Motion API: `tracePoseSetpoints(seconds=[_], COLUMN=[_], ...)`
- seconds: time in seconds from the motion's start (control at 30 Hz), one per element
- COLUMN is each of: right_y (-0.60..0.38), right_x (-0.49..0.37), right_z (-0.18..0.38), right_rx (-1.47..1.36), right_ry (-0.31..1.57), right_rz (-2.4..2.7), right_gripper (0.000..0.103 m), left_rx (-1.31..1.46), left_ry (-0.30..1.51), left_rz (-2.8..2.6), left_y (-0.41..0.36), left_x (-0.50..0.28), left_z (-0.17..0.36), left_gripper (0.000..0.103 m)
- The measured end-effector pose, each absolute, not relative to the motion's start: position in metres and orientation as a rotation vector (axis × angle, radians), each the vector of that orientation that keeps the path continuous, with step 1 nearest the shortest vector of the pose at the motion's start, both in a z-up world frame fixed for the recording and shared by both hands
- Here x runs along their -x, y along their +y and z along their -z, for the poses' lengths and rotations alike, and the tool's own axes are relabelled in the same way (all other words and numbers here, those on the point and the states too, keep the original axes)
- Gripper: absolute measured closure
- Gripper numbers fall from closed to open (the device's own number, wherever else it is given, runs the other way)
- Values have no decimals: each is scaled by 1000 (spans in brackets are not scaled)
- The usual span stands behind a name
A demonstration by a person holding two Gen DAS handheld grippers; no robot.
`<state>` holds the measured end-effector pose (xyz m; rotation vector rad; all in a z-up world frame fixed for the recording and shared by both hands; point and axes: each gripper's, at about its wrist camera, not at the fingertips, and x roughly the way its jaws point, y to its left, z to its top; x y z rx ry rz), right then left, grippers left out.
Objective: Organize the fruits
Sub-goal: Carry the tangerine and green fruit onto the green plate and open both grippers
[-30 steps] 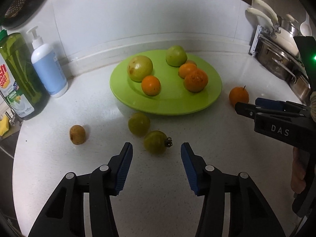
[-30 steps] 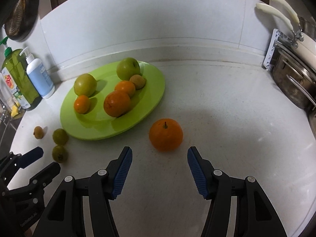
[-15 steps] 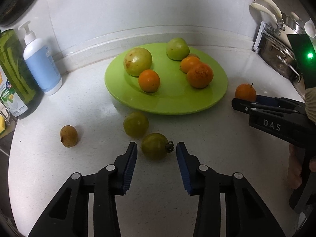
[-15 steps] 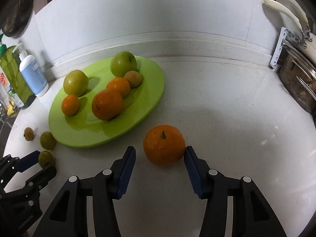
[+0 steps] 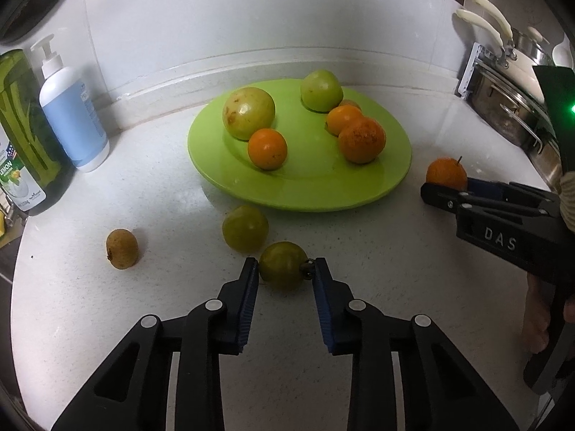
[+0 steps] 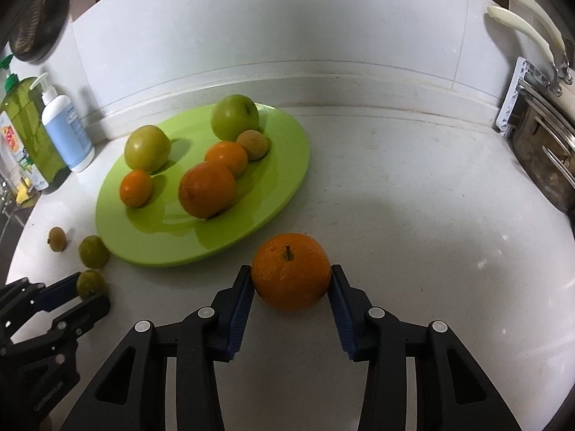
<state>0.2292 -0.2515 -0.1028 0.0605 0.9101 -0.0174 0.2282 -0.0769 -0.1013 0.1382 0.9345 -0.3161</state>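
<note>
Nearest in the left wrist view, the left gripper [image 5: 285,274] is clamped on a small green fruit [image 5: 283,265] that sits on the white counter [image 5: 323,377]: one blue pad presses its side and the other meets its stem end.

In the right wrist view, the right gripper [image 6: 290,284] has an orange [image 6: 291,276] between its fingers, also on the counter. Its jaws are closing, and both pads already touch the orange's sides.

The step in hand looks like a two-handed pickup of stray fruit. Just beyond the green fruit lie another green fruit [image 5: 245,228] and, off to the left, a small brown fruit [image 5: 122,248], both loose on the counter.

Farther back sits the lime-green plate [image 5: 309,194], which holds several oranges and green fruits. Next, each hand likely needs a firm grip, a lift clear of the rim, and a gentle release on a bare patch of plate.

Bottles [image 5: 73,111] stand by the far wall.
</note>
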Motion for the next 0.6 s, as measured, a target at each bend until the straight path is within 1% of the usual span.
tracePoseSetpoints(seconds=[0.17,0.6], right_y=[-249,-244], right_x=[-220,-209], right_z=[99,100], right_rx=[-78,-106], right_ry=[914,943], right_rz=[12,11], right_gripper=[60,60], left_rx=[-130,-152], left_ry=[923,924], left_rz=[325,344], left_y=[-75,-84], left_x=[-225,-236], left_z=[96,103], left_gripper=[76,74])
